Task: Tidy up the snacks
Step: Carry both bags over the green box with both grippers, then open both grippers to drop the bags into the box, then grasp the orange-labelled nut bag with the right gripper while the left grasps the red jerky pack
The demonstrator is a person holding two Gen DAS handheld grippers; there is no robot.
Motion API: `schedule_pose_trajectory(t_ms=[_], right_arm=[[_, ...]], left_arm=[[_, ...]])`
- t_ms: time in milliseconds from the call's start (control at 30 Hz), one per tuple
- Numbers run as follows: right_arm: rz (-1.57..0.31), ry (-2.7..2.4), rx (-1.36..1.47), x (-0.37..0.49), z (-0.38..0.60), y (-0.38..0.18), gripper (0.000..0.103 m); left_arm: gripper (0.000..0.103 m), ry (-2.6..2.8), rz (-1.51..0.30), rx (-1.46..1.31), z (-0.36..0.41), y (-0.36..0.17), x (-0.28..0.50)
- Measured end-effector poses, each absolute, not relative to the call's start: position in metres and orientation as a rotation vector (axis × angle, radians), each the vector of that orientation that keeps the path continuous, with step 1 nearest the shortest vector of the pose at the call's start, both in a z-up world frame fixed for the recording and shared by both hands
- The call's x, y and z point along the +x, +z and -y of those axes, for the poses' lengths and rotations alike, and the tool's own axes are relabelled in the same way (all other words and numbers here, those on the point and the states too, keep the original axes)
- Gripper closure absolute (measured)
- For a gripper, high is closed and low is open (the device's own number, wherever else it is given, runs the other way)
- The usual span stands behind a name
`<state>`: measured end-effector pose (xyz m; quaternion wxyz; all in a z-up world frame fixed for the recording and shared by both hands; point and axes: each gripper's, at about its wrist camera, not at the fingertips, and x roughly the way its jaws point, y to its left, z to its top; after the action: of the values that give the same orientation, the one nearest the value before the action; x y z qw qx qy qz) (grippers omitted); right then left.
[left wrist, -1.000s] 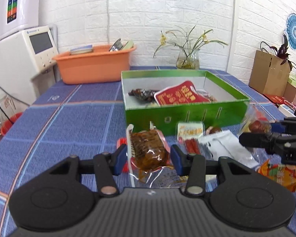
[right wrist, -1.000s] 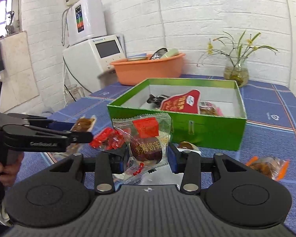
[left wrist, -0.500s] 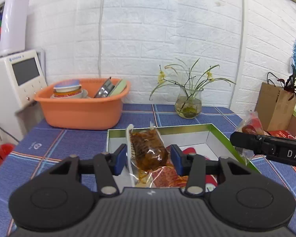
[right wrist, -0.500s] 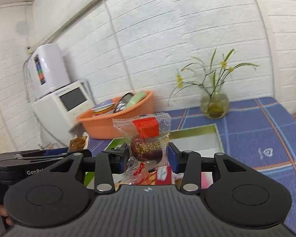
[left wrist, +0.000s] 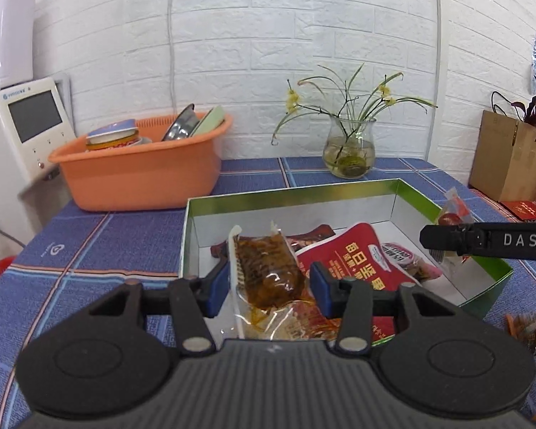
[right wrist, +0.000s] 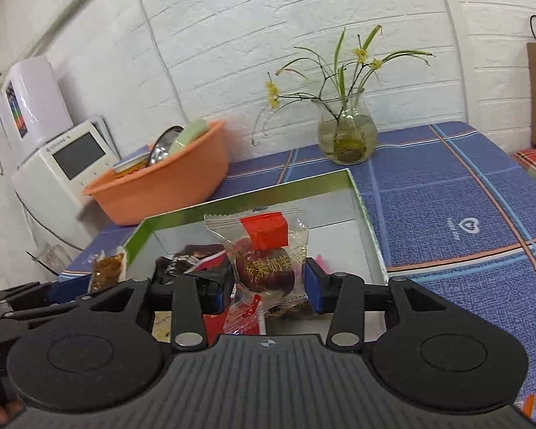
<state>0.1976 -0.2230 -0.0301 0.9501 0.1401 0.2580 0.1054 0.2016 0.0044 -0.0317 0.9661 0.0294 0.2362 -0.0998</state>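
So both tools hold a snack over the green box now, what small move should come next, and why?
Probably open the left tool and let its brown snack packet fall into the green box. The packet already hangs above the box's open inside, over the red packet. The right tool, holding the clear-wrapped pastry, could release likewise.

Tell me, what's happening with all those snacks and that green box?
A person is tidying snacks into the open green cardboard box on the blue checked tablecloth. The left tool holds a clear packet of brown saucy food above the box. The right tool holds a clear wrapper with a dark round cake and red label above it too. A big red snack bag and other packets already lie inside. Neither held snack has been dropped yet.
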Motion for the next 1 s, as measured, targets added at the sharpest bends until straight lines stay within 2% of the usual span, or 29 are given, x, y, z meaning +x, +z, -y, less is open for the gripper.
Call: schedule_pose_trajectory(t_ms=[200,467,600,700,867,1000], right_arm=[[-0.506,0.160,0.238,0.199,0.224,-0.034,0.031],[-0.497,0.149,0.198,0.200,0.223,-0.036,0.032],[-0.550,0.130,0.173,0.206,0.219,-0.042,0.029],[-0.582,0.123,0.186,0.208,0.220,-0.043,0.025],[-0.552,0.103,0.176,0.203,0.222,-0.037,0.009],[-0.511,0.101,0.177,0.197,0.225,-0.031,0.007]], left_arm=[[0.056,-0.166,-0.400,0.046,-0.009,-0.028,0.197],[0.056,-0.168,-0.446,0.052,-0.010,-0.035,0.203],[0.044,-0.165,-0.439,0.072,-0.008,-0.036,0.200],[0.040,-0.170,-0.437,0.075,-0.008,-0.034,0.198],[0.034,-0.145,-0.442,0.079,-0.018,-0.025,0.190],[0.033,-0.077,-0.429,0.077,-0.033,-0.021,0.172]])
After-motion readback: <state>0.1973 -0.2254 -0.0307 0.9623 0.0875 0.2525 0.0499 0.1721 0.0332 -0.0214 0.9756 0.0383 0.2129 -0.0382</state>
